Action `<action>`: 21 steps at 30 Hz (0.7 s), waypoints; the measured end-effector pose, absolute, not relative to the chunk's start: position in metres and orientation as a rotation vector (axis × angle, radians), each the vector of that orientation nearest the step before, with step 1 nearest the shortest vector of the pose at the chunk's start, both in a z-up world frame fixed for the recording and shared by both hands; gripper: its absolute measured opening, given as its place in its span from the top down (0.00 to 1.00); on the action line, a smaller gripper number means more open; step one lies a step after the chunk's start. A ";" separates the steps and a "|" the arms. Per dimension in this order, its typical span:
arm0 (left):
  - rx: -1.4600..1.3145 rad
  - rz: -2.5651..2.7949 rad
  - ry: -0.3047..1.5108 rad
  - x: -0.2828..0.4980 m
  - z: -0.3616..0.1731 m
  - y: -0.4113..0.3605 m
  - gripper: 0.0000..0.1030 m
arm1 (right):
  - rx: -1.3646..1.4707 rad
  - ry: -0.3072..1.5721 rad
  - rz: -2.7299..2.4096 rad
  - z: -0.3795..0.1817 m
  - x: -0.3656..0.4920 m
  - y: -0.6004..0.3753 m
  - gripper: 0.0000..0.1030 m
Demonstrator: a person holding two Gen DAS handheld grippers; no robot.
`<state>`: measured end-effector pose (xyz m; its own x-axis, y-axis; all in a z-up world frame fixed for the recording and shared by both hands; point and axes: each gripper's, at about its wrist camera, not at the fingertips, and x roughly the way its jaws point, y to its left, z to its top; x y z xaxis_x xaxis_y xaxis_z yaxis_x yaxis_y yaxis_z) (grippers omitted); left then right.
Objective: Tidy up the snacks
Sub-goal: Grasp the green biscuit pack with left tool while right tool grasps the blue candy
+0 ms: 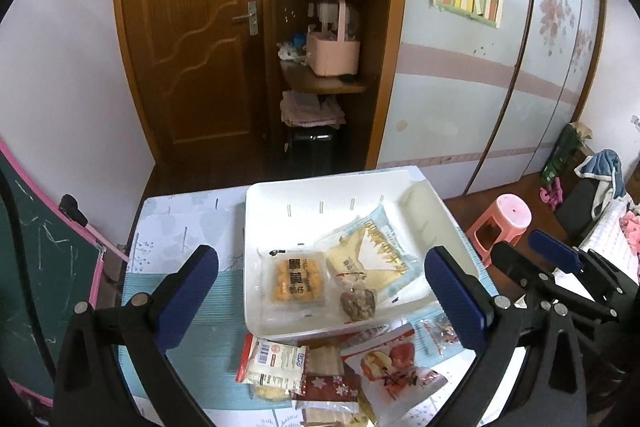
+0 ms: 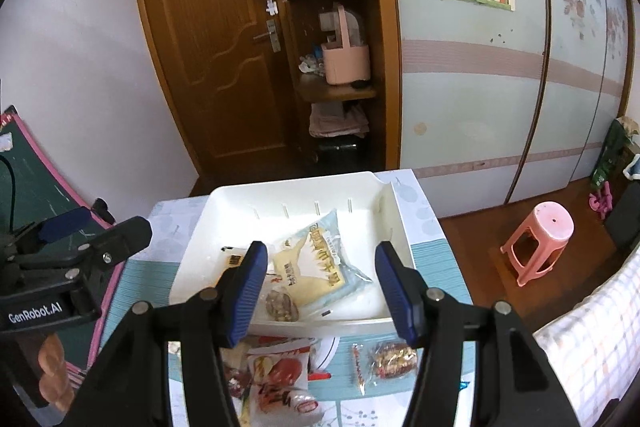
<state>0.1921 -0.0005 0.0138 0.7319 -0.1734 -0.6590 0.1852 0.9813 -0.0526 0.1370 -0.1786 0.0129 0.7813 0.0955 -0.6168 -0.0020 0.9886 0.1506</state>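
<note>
Three packets lie in the tray (image 1: 280,203) at frame centre; more snacks (image 1: 320,367) sit below it; left gripper (image 1: 320,283) and right gripper (image 2: 320,287) gape empty

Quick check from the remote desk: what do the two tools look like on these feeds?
Both match: the left tool and right tool have black plastic arms with silver rivets and ribbed blue pads. The left tool's body, seen from the right wrist view, bears white "GenRobot.AI" lettering.

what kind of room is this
Most likely a bedroom at home: a wardrobe with sliding floral doors, a wooden door, open corner shelves of household bits, and a checked bed cover beside the small snack table.
</note>
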 end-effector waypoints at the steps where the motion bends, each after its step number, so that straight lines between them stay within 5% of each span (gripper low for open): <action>1: 0.017 -0.199 0.716 0.188 0.016 -0.001 0.00 | 0.144 0.664 0.052 0.016 0.133 -0.179 0.45; 21: -0.019 -0.200 0.556 0.084 0.044 0.008 0.00 | 0.123 0.547 -0.005 0.032 0.040 -0.208 0.40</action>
